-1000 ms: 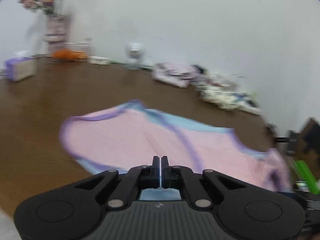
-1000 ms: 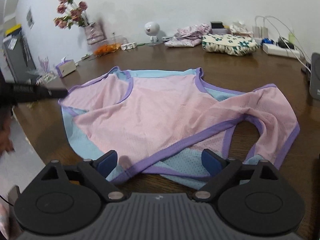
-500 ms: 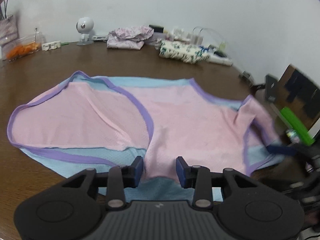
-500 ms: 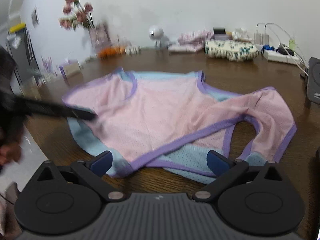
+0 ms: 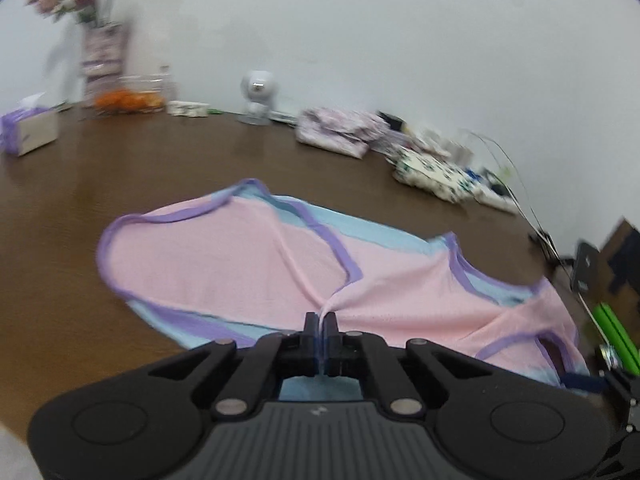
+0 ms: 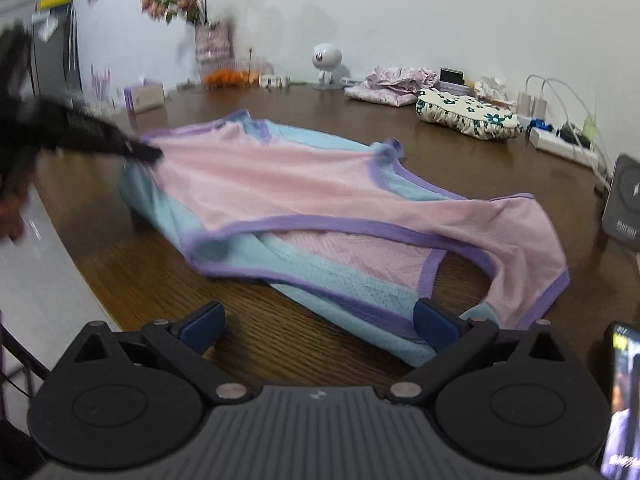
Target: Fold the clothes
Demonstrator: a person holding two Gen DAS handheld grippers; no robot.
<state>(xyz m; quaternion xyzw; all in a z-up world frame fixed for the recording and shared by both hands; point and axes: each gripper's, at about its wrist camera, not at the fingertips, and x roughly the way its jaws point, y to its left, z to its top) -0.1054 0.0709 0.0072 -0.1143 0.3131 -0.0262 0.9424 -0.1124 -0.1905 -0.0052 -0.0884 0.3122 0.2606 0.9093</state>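
A pink and light-blue mesh vest with purple trim [image 5: 280, 272] lies spread on the brown wooden table [image 5: 120, 168]. My left gripper [image 5: 321, 320] is shut on the vest's near pink edge, and a ridge of cloth runs up from its tips. In the right wrist view the vest [image 6: 320, 188] lies across the middle and the left gripper [image 6: 136, 150] reaches in from the left, pinching the cloth at its left end. My right gripper [image 6: 320, 320] is open and empty, its blue pads just at the vest's near blue hem.
Along the far wall stand a flower vase [image 6: 212, 44], a tissue box [image 6: 146, 96], a bowl of oranges [image 6: 232, 76], a small white camera [image 6: 326, 58], folded clothes [image 6: 394, 82] [image 6: 468, 114] and a power strip with cables [image 6: 560, 144]. A dark device [image 6: 624, 200] stands at right.
My left gripper, open half a second ago, has shut on the vest's pink edge and lifted it. My right gripper stays open and has moved right along the near hem.
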